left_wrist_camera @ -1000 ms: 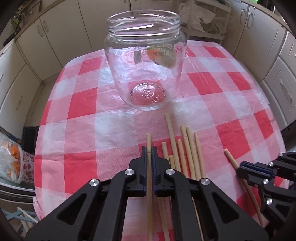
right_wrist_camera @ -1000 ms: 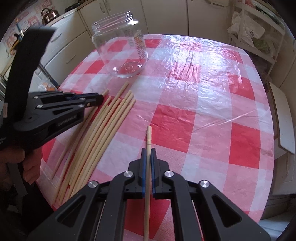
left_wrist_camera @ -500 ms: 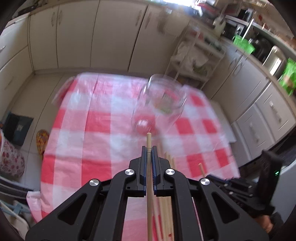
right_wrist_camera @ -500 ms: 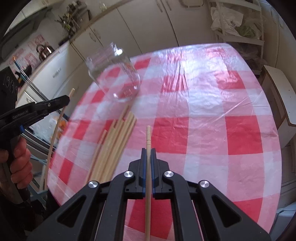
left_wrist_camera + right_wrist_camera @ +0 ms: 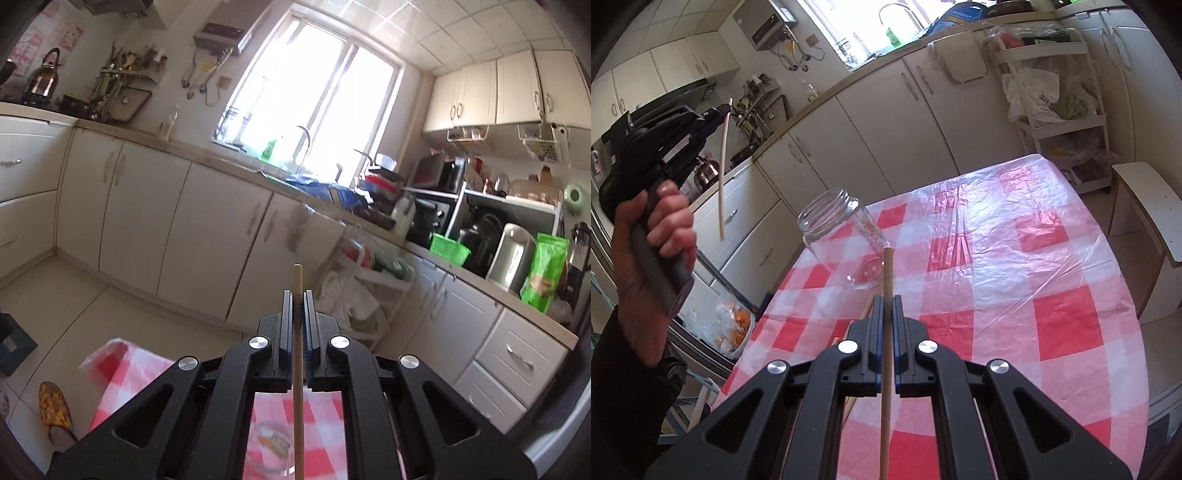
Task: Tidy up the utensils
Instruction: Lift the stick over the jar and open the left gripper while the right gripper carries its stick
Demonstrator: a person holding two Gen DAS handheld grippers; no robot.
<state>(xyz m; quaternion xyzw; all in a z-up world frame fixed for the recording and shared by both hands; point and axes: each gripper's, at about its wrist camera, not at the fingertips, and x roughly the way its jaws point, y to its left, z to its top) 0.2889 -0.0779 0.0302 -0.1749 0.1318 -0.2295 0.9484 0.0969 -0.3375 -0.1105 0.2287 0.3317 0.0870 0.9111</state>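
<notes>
Both hand-held grippers pinch one chopstick each: left hand-held gripper (image 5: 714, 112) up at 10 o'clock in the right wrist view, its chopstick (image 5: 723, 162) hanging down; right hand-held gripper (image 5: 885, 314) clamps a chopstick (image 5: 886, 280) aimed at the jar (image 5: 842, 236) at 12 on the bench (image 5: 1015, 280). Sticks look light, stiff, smooth, so prob. slip-prone; grip near one end. Jar is glass, fragile. Spare sticks mostly hidden behind the jaws; left wrist view shows jar only partly.

Bright daylight from blown-out window (image 5: 310, 85), glare on plastic tablecloth (image 5: 997, 236), fisheye-bent edges, dark corners
</notes>
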